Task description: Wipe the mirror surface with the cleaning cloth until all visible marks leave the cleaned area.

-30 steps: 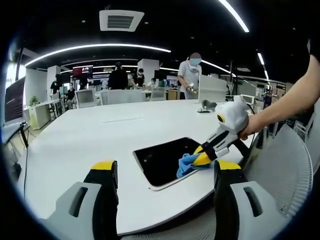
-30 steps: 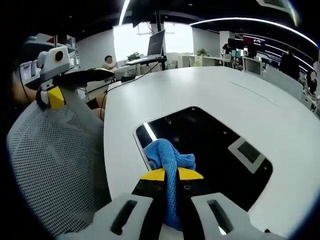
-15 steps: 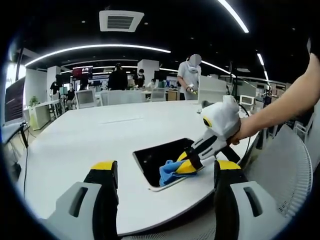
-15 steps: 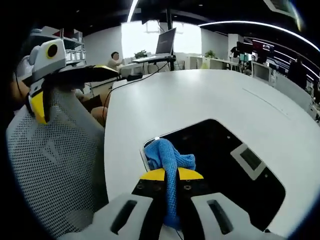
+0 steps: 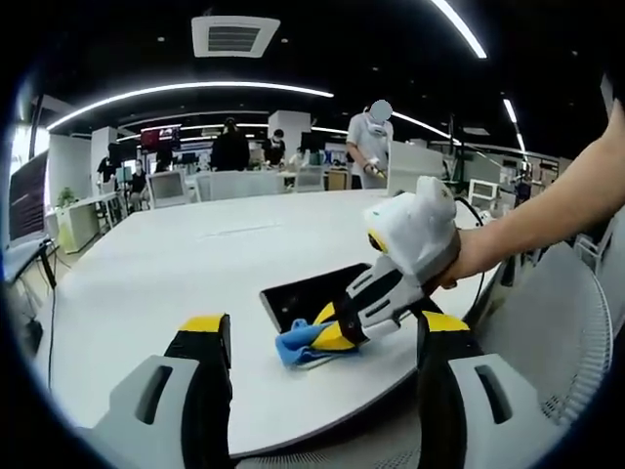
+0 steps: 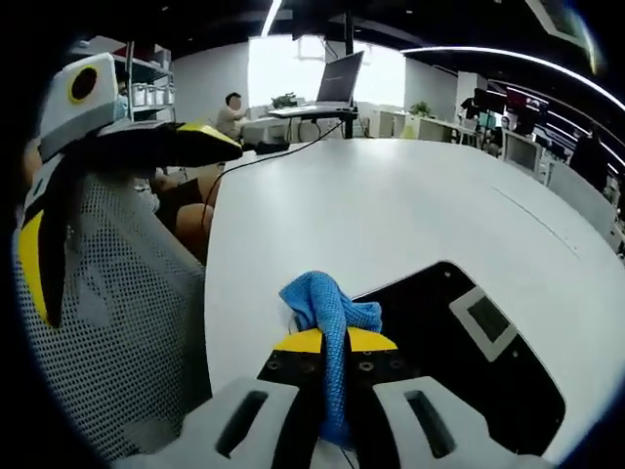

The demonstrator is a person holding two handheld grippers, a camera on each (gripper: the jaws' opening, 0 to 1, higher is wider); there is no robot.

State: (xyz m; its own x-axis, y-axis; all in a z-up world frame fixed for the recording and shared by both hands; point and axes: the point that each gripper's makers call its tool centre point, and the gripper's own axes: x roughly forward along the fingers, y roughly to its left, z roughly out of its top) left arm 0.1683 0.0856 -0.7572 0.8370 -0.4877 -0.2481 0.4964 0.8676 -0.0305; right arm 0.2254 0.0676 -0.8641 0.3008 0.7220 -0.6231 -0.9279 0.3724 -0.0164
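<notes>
Your right gripper (image 6: pixel 334 342) is clamped on the cloth (image 6: pixel 327 308) at the mirror (image 6: pixel 469 342) corner; press flat, sweep toward 2 o'clock. Left gripper (image 5: pixel 322 337) jaws apart, idle.

A broad white surface (image 5: pixel 176 283) with a rounded edge spreads across the left gripper view, and in the right gripper view (image 6: pixel 391 205) it runs back toward a bright window. A mesh-backed office chair (image 6: pixel 107 322) stands just beside its edge, seen also at the right of the left gripper view (image 5: pixel 566 322). A black cable (image 6: pixel 283 156) trails over the far part of the surface toward a monitor (image 6: pixel 342 78). Overhead hangs a ceiling air vent (image 5: pixel 235 35) with curved light strips (image 5: pixel 186 90) below it. Several people (image 5: pixel 230 149) stand or sit among white chairs (image 5: pixel 168 190) at the far side; one in a light top (image 5: pixel 370 147) stands nearer the surface.
</notes>
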